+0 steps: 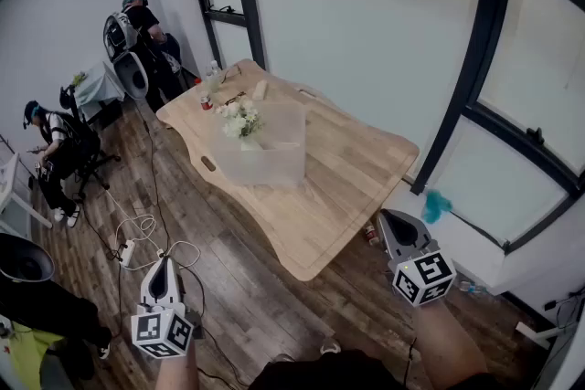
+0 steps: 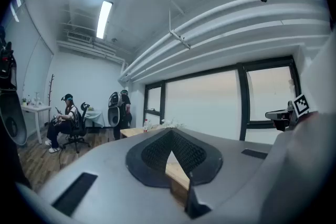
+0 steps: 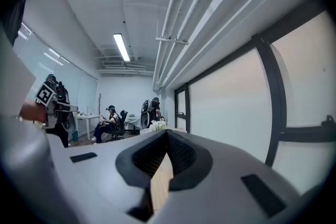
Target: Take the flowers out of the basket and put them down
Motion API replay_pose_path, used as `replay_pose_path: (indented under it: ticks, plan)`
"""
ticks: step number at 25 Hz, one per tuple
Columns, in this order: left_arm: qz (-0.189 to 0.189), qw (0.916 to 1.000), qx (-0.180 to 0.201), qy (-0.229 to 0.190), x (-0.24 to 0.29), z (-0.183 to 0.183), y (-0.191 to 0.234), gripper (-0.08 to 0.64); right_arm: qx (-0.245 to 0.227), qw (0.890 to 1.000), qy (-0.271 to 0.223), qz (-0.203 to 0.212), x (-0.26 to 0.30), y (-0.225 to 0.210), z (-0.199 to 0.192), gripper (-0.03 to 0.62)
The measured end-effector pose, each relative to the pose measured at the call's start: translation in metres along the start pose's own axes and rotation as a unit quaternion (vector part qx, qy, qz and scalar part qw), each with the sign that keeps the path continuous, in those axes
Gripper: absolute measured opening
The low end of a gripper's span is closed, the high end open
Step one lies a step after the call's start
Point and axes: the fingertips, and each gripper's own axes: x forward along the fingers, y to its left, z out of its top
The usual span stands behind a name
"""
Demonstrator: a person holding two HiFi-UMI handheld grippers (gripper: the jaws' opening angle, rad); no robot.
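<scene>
While we stand back from the counter [image 1: 352, 183], we hold a hand-held gripper in each hand, both level and well apart from it. The left hand-held gripper [image 1: 164, 266] is closed with nothing in it. The right hand-held gripper [image 1: 391, 222] is closed and empty too. The white flowers [image 1: 239, 119] sit inside the clear basket [image 1: 274, 162] on the counter, at about 12 o'clock from us, in the basket's 11 o'clock corner.

Left tongs [image 1: 164, 268] and right tongs [image 1: 403, 229] point level ahead, jaws together, holding nothing.
</scene>
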Motion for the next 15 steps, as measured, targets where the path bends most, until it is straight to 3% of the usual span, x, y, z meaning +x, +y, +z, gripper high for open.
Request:
replay_pose_path:
  ticks: [3, 10, 15]
  plan:
    - [0.003, 0.9999, 0.008, 0.006, 0.009, -0.007, -0.015, 0.005, -0.002, 1.000, 0.004, 0.007, 0.001, -0.014, -0.007, 0.021]
    - [-0.029, 0.9989, 0.036, -0.003, 0.023, -0.007, -0.063, 0.005, 0.023, 0.999, 0.023, 0.003, 0.000, -0.043, -0.041, 0.021]
    - [-0.025, 0.9992, 0.033, 0.005, 0.032, -0.011, -0.061, 0.005, 0.043, 0.999, 0.023, 0.009, 0.010, -0.042, -0.042, 0.021]
